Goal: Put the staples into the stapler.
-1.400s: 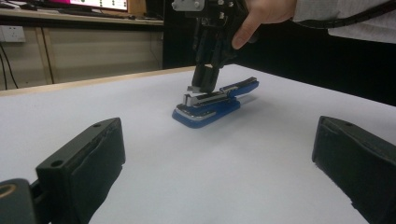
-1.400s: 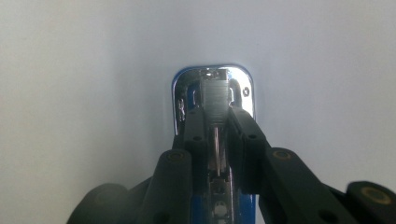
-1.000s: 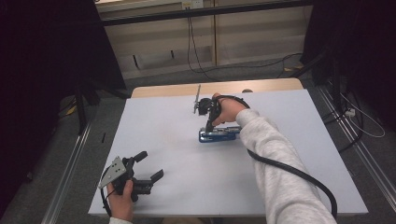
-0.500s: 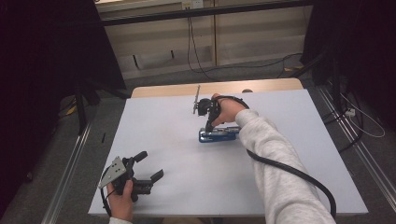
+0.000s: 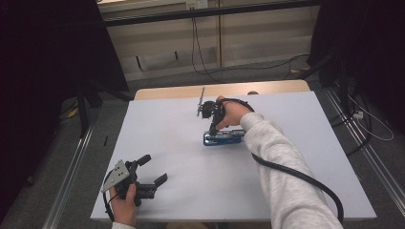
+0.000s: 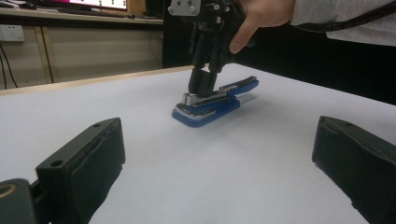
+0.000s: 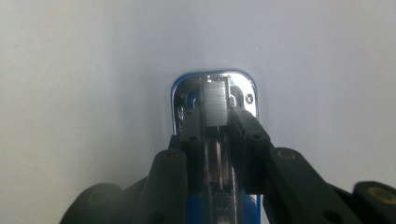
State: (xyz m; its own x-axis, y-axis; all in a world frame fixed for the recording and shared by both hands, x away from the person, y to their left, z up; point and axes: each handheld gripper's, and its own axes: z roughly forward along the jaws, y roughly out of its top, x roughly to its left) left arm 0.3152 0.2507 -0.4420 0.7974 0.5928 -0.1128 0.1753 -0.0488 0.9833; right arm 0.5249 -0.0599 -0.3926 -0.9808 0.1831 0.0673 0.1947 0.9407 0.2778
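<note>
My right claw (image 5: 210, 128) points down on the blue stapler (image 5: 223, 138) mid-surface, toward the far edge. Jaws bracket its staple rail and have just eased apart, so contact looks doubtful. Left claw (image 5: 154, 170) idles open near the front-left corner, clear of the work.

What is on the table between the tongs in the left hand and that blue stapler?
Nothing: in the high view, only bare white table lies between the left tongs and the blue stapler.

High view looks down, both tool views near, sharing stapler (image 6: 212, 101).
</note>
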